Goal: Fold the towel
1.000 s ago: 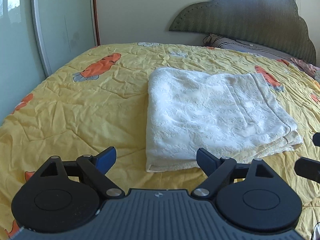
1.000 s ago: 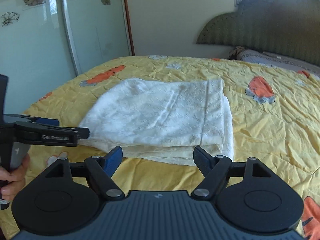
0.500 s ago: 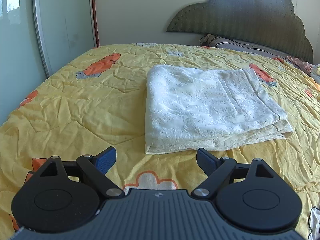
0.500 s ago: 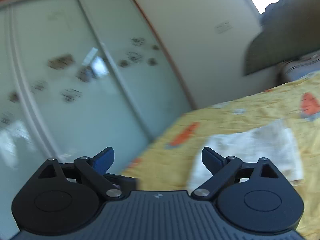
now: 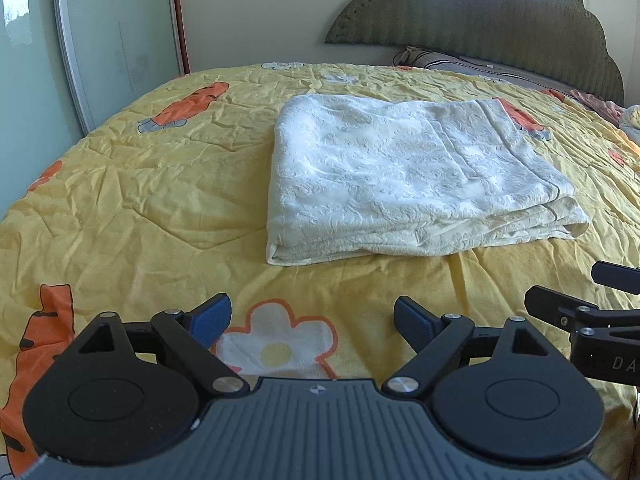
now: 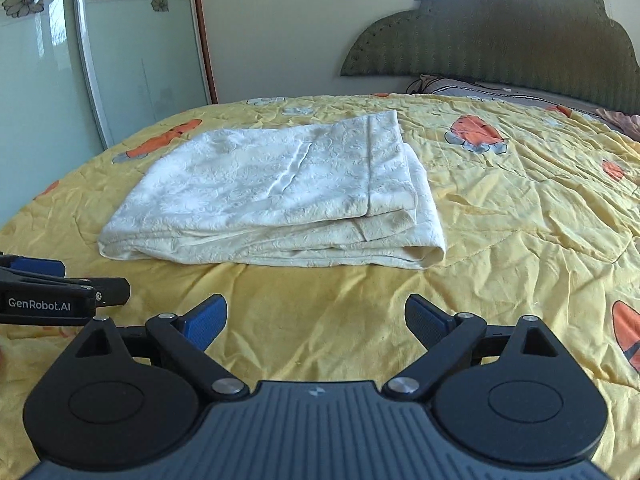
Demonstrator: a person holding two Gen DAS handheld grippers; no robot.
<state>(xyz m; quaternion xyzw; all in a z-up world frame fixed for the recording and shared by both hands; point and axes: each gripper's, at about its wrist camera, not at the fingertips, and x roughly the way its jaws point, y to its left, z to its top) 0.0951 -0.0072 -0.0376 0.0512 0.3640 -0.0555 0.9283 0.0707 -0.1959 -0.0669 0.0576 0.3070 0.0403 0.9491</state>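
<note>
A cream-white embossed towel lies folded into a thick rectangle on the yellow bedspread; the right wrist view shows the same towel with its layered edges facing me. My left gripper hovers open over the bedspread, a short way in front of the towel's near edge, with nothing between its fingers. My right gripper is also open and empty, in front of the towel. Each gripper appears at the edge of the other's view.
The bedspread carries orange carrot and white flower prints. A dark green padded headboard and pillows stand at the far end. Sliding glass wardrobe doors run along the left side of the bed.
Both grippers have drawn back from the towel toward the foot of the bed. The right gripper swung up toward the wardrobe half a second ago and now points at the towel again.
</note>
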